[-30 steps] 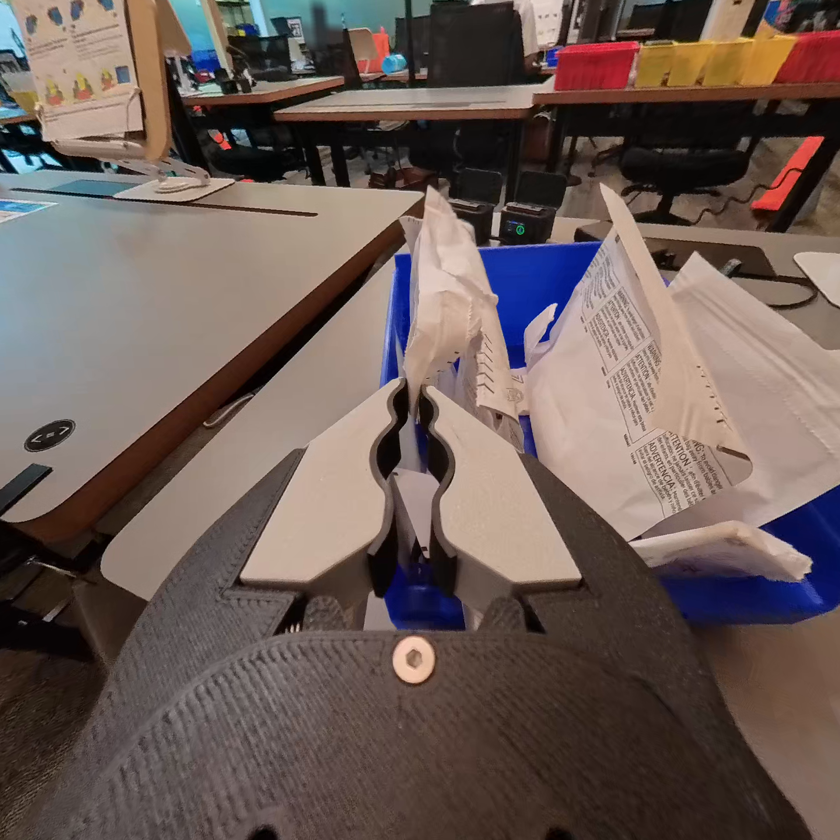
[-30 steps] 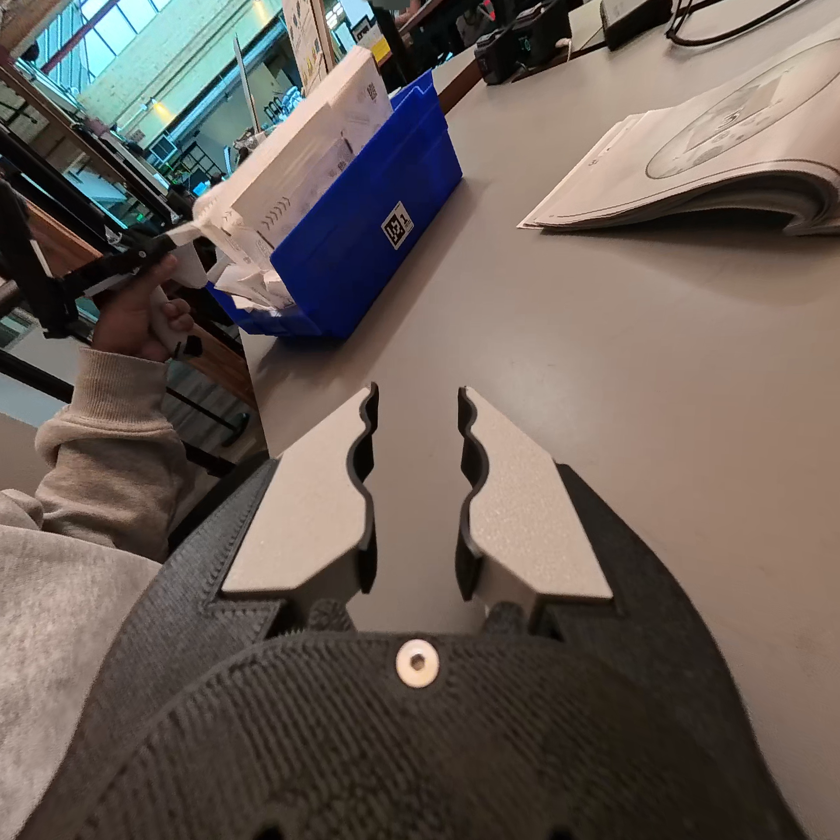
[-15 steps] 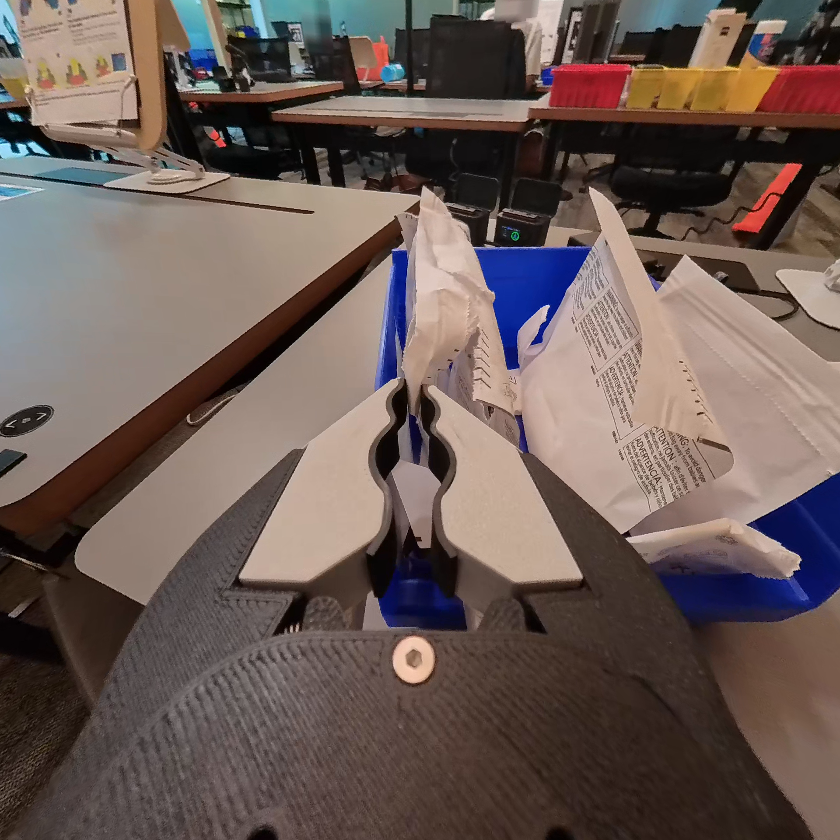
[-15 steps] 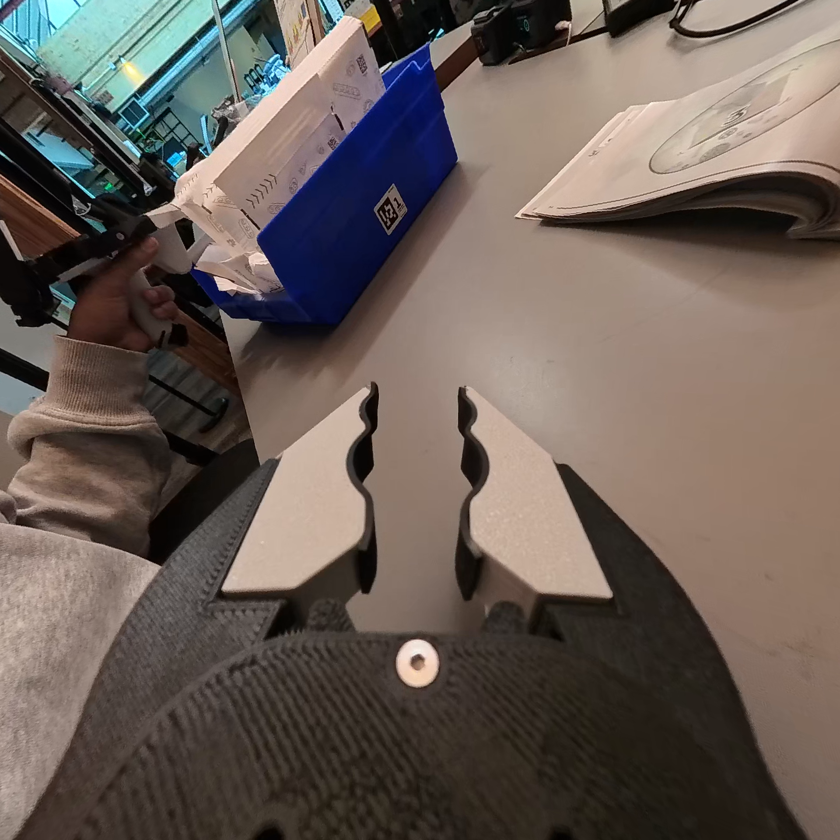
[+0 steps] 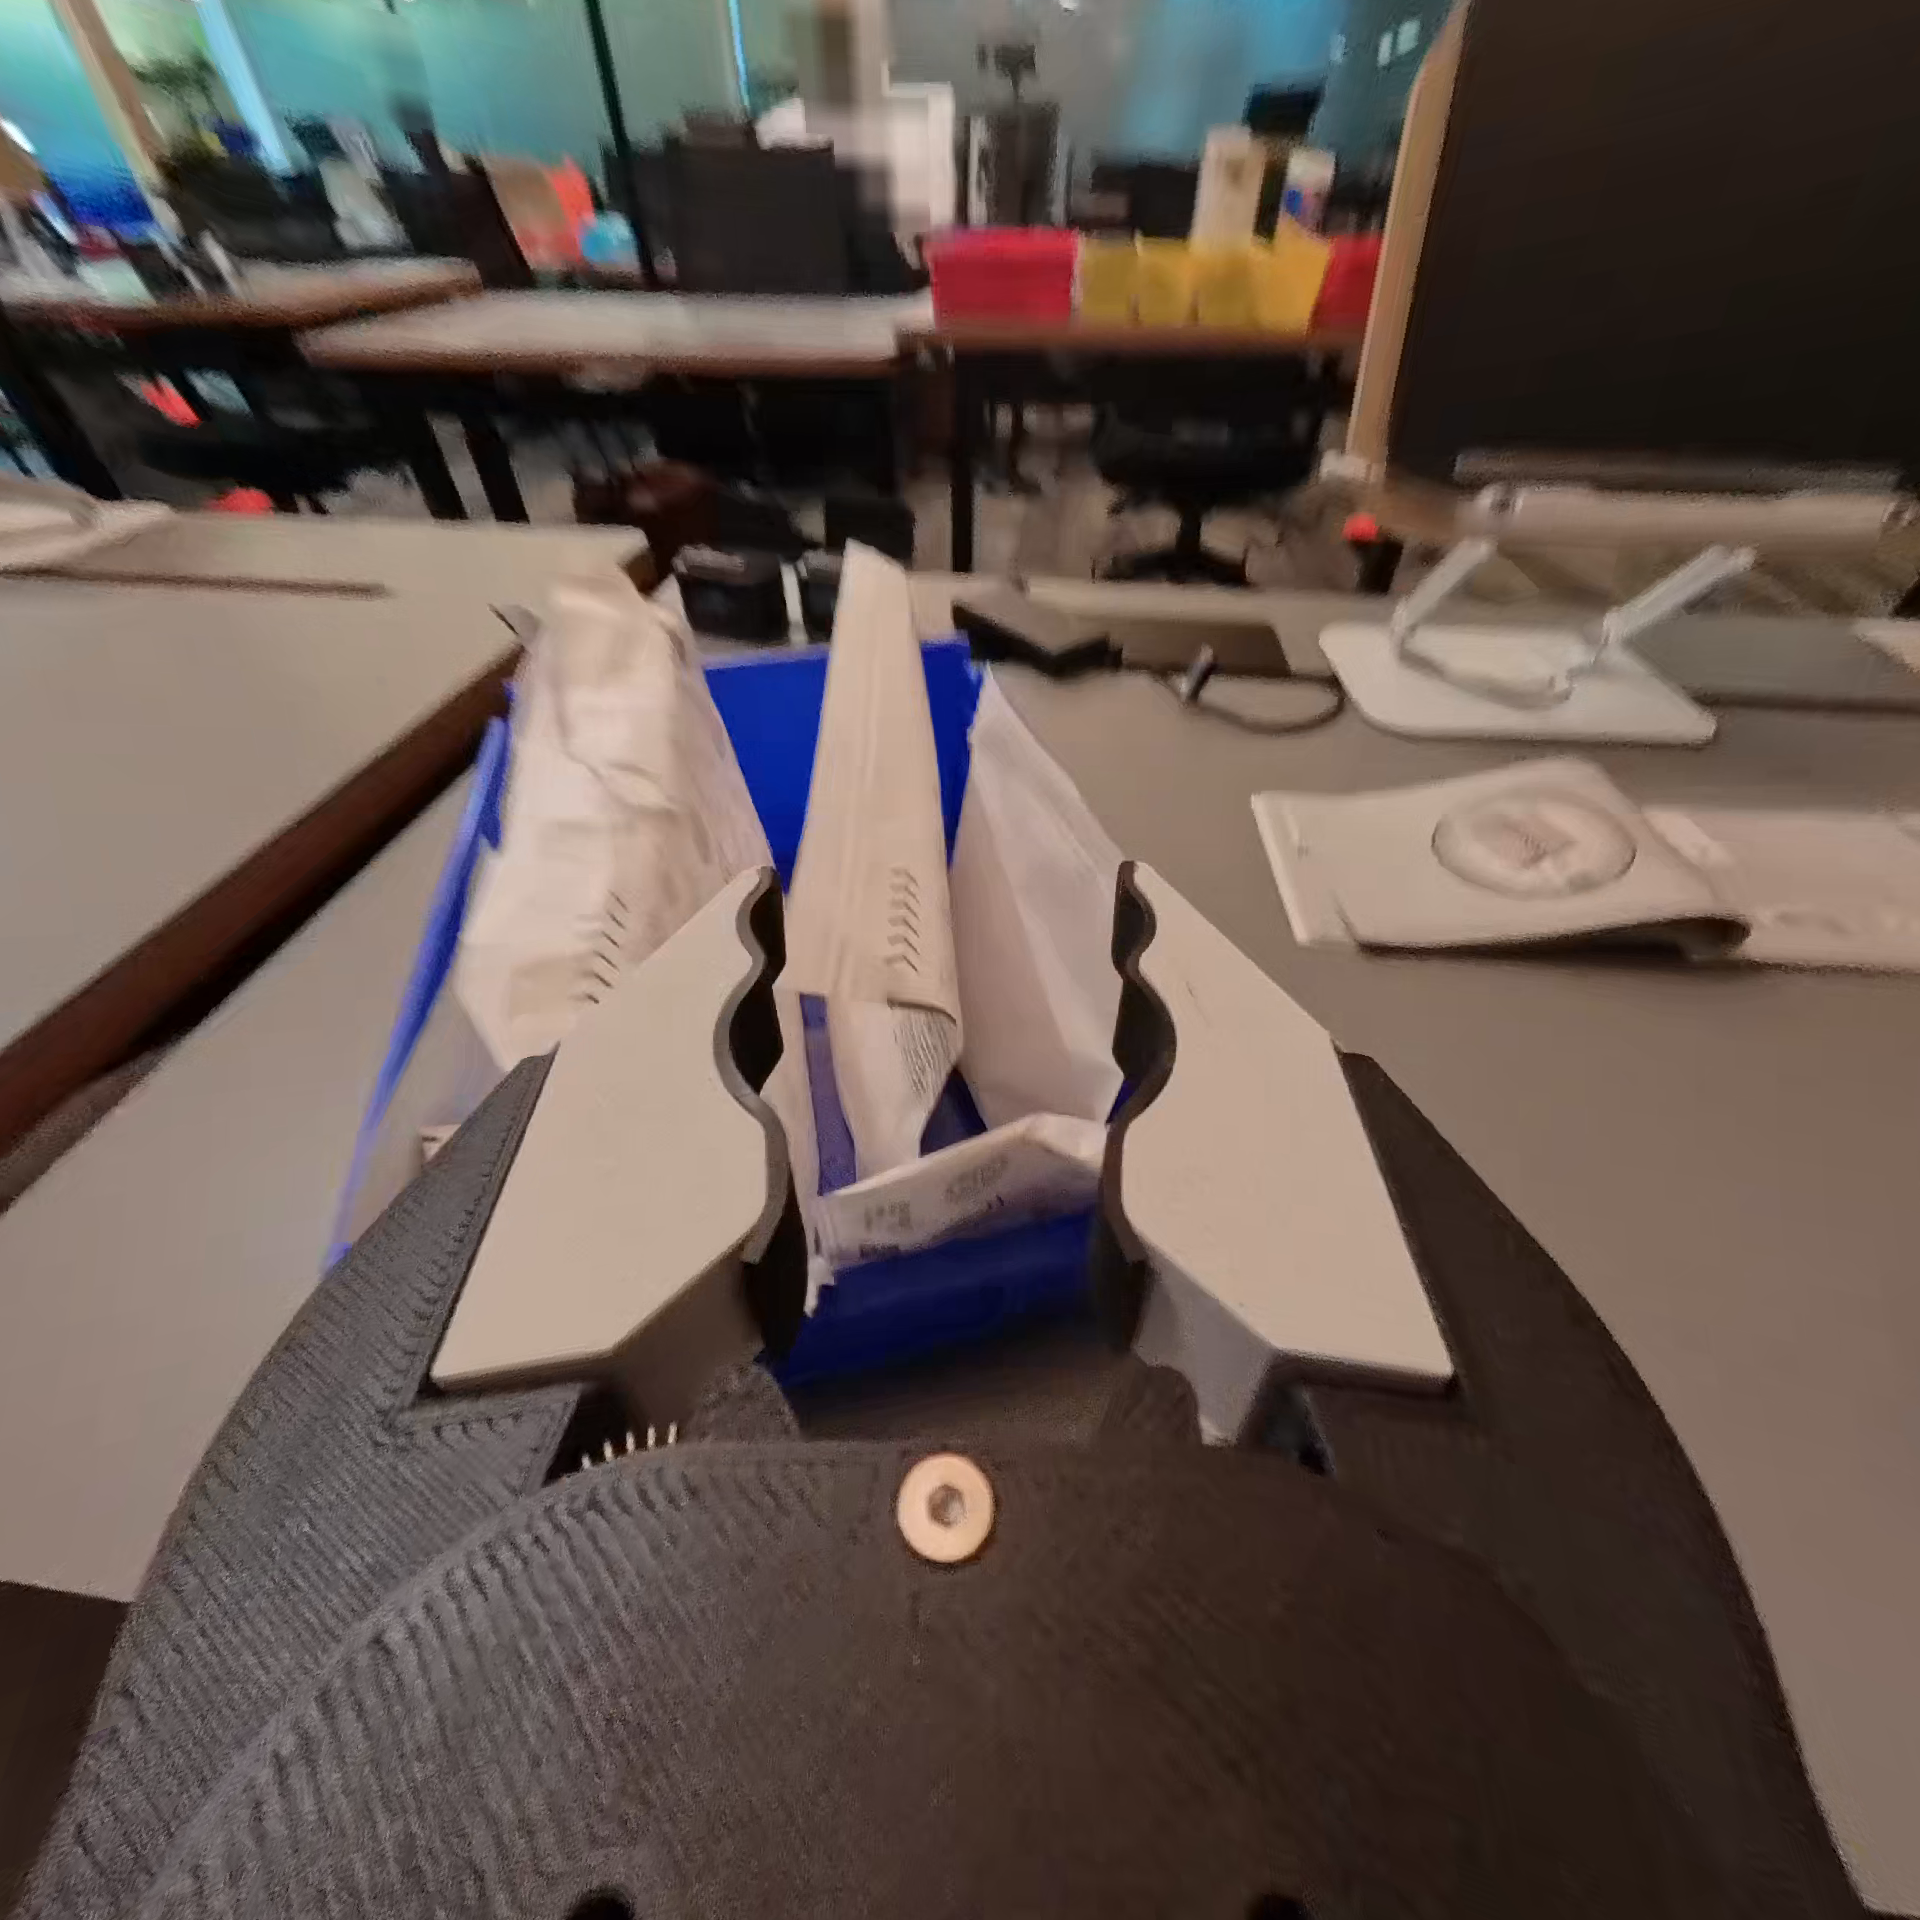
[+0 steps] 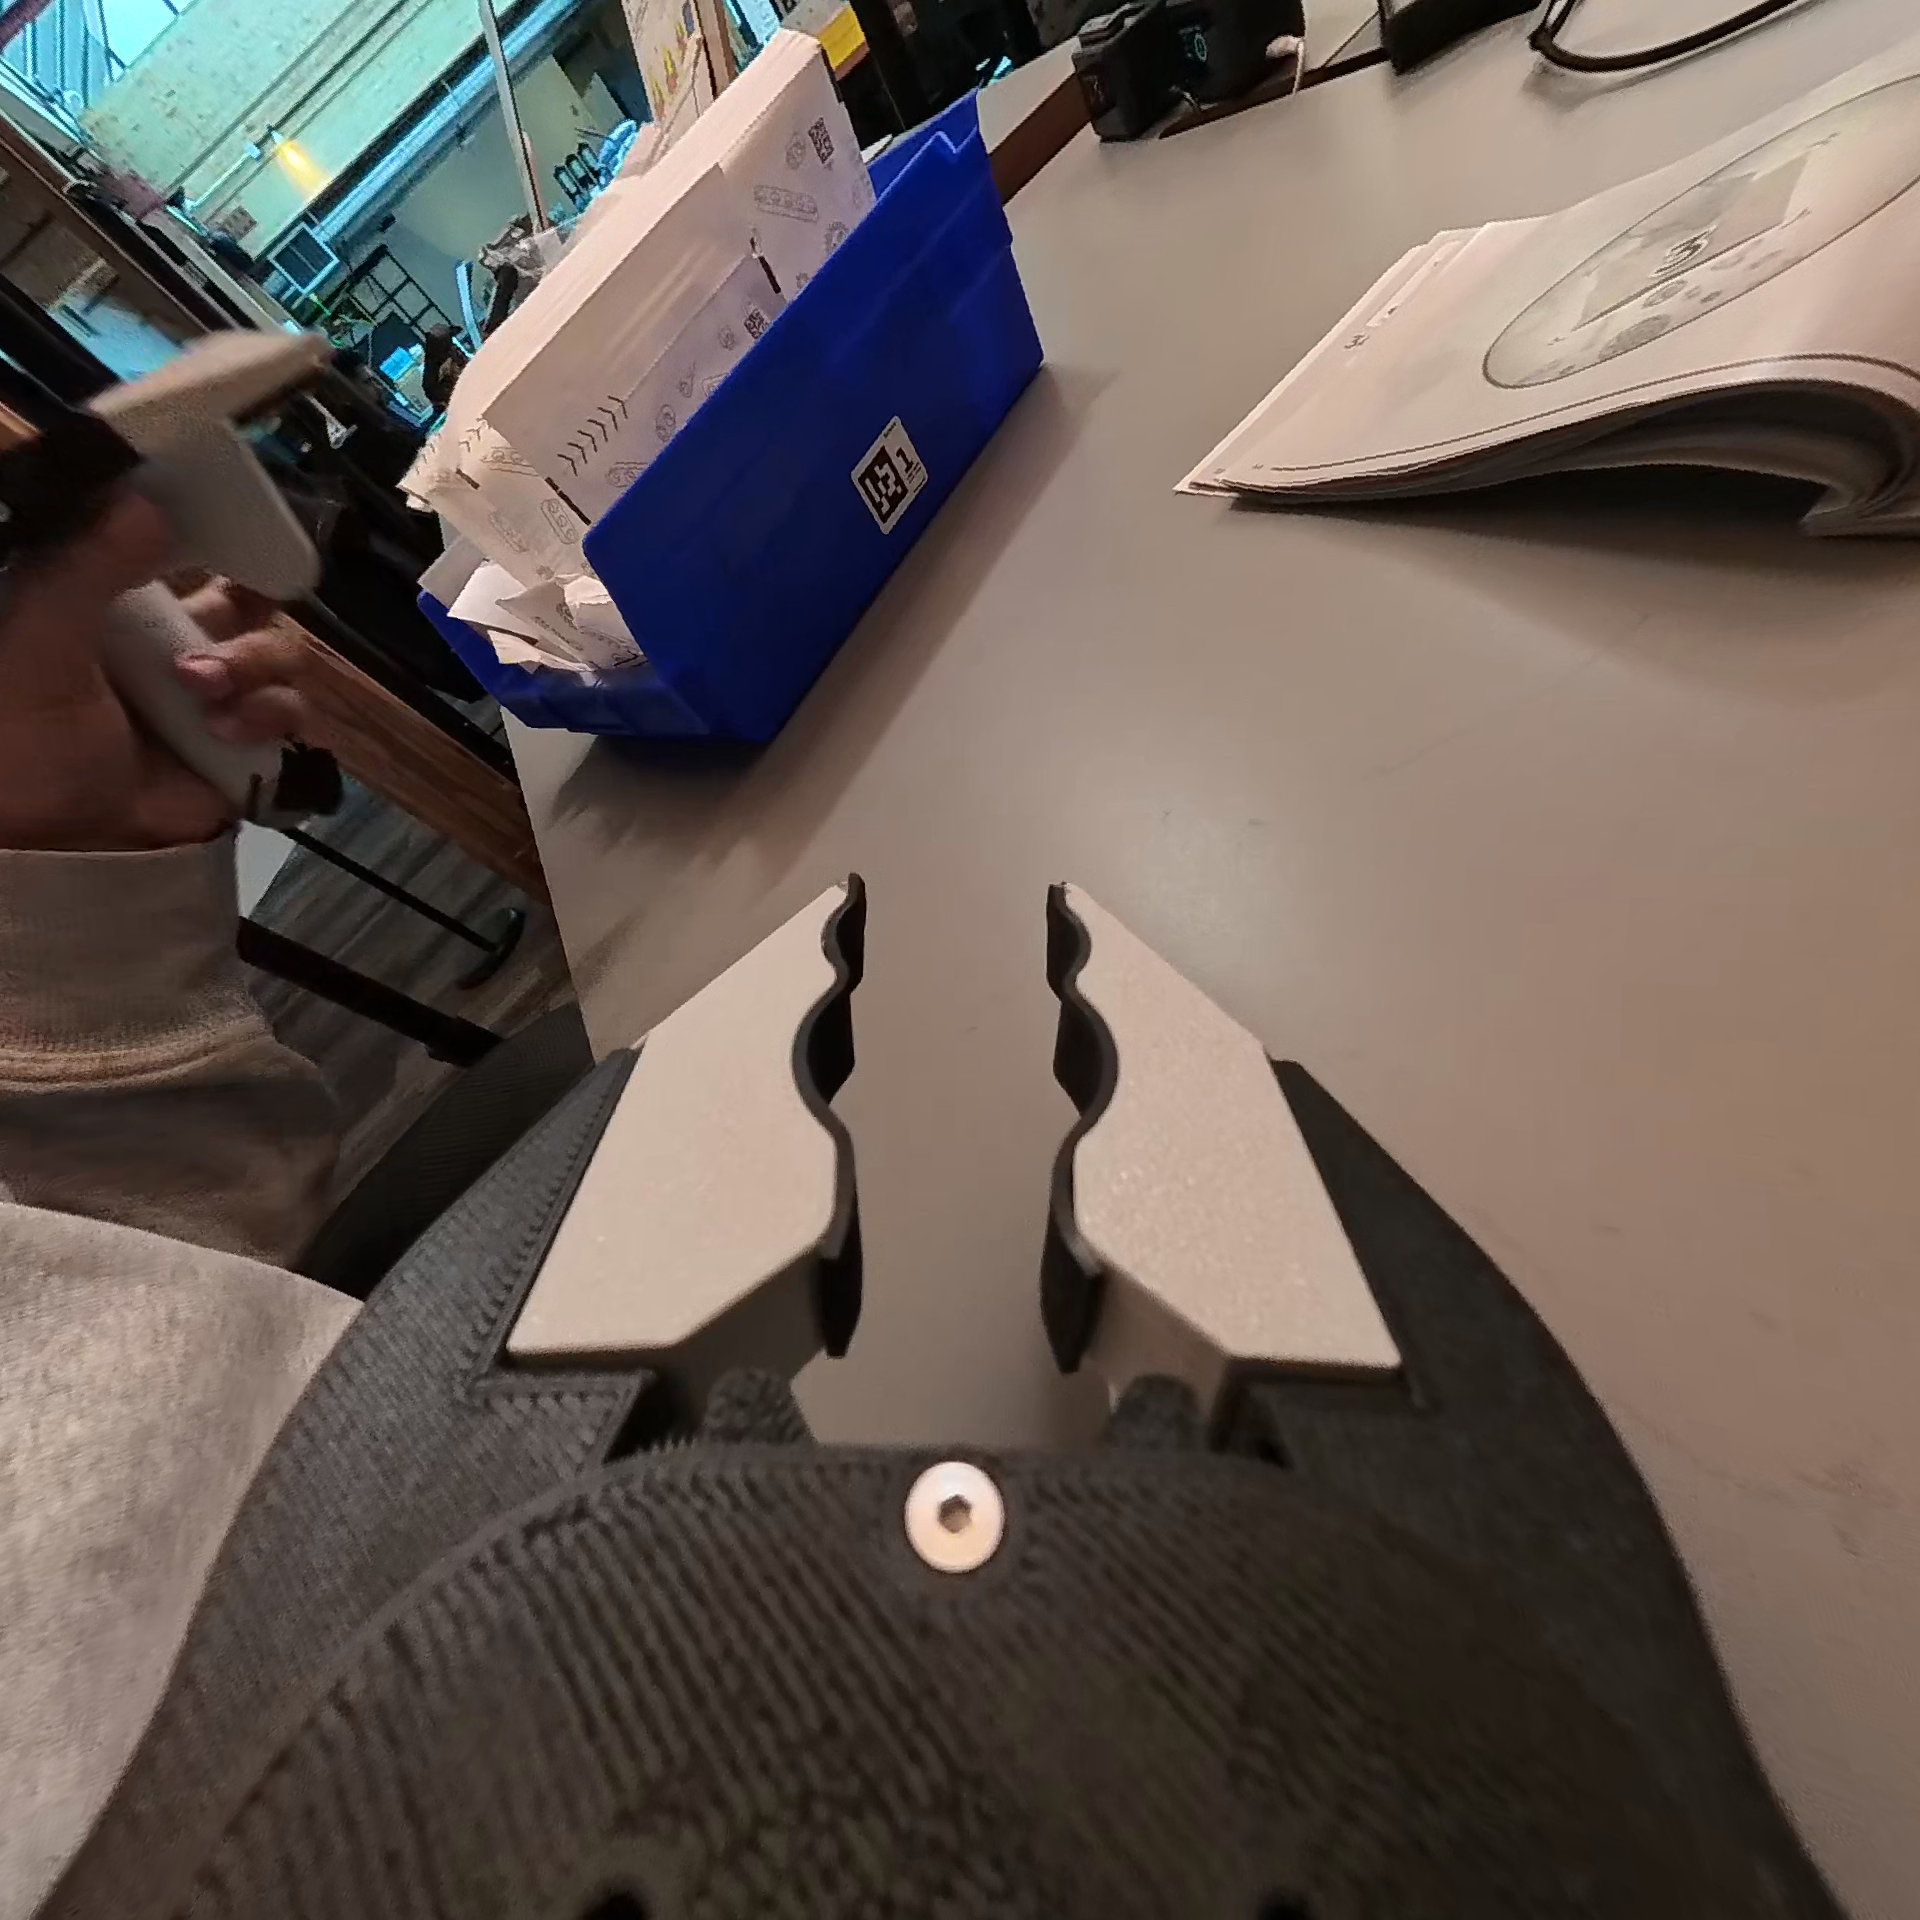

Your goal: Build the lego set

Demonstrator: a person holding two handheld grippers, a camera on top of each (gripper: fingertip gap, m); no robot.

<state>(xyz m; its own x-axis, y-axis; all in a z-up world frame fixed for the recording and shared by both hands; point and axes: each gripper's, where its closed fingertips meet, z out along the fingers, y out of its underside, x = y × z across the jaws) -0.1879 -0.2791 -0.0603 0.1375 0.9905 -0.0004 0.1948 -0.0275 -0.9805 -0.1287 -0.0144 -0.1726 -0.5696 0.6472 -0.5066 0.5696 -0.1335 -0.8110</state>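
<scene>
A blue bin point(image 5: 914, 1304) stands on the grey table point(image 5: 1558, 1195), stuffed with white paper bags point(image 5: 873, 831). My left gripper point(image 5: 948, 881) is open and empty, level with the bin's near end, with the bags showing between its jaws. My right gripper point(image 6: 954, 897) is open and empty, low over the bare table point(image 6: 1351, 831), well short of the bin point(image 6: 831, 468). The bags point(image 6: 665, 343) stick up out of it. In the right wrist view a hand point(image 6: 94, 707) holds the left gripper point(image 6: 208, 457) left of the bin. An open instruction booklet point(image 6: 1662, 343) lies to the right.
The booklet also shows in the left wrist view point(image 5: 1507, 862), with a white monitor stand point(image 5: 1507, 675) and a dark monitor point(image 5: 1662, 229) behind it. Black charger boxes point(image 5: 769, 603) sit beyond the bin. A second desk point(image 5: 208, 727) adjoins on the left. Red and yellow bins point(image 5: 1143, 275) stand far back. There is about 30 centimetres between the tips of the two grippers.
My left gripper has opened and let go of the paper bag it was shut on, and has swung to face the bin end-on. My right gripper stays open, shifted slightly.
</scene>
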